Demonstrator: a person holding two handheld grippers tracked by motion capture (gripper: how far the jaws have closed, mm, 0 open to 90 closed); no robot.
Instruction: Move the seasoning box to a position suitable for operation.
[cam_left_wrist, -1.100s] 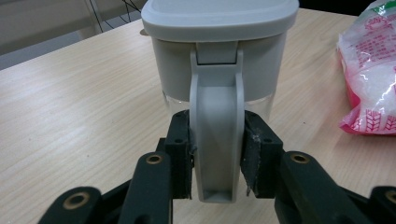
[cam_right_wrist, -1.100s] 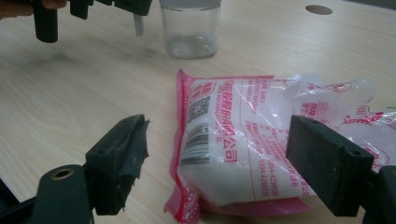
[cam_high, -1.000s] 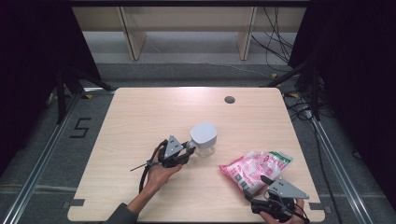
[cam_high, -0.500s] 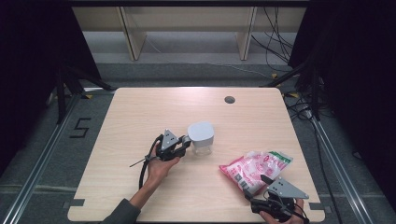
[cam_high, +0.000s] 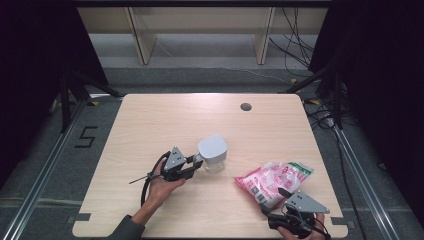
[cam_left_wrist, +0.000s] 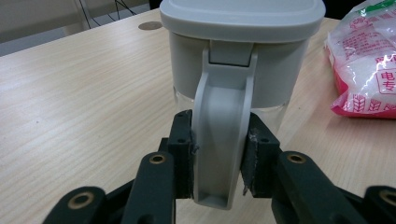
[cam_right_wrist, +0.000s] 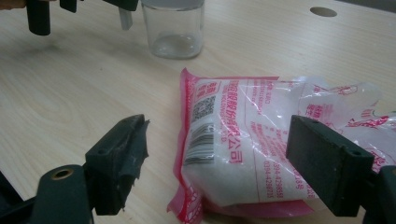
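Left gripper (cam_high: 196, 164) sits mid-table, jaws closed onto the grey handle (cam_left_wrist: 223, 140) of the lidded jug (cam_high: 213, 154); both pads press the handle's sides w/ no gap, seen up close in the left gripper view. Jug stands upright just right of that gripper, roughly table centre. Its grey lid (cam_left_wrist: 243, 14) is cut off at the top of that view, and the clear lower part of the jug is mostly hidden behind the handle and jaws. In the right gripper view the jug's top is cropped out; the glassy base (cam_right_wrist: 173, 32) looks empty, tho hard to be sure.

Right gripper (cam_high: 272, 197) is at the near right edge, jaws spread wide, gripping nothing. The pink-and-white bag (cam_high: 272, 177) lies flat just beyond them, near end between the 2 jaws but not touched. Bag's far right end is crinkled, print too small to read. Person's right hand (cam_high: 300, 231) is partly cut off by the frame bottom.
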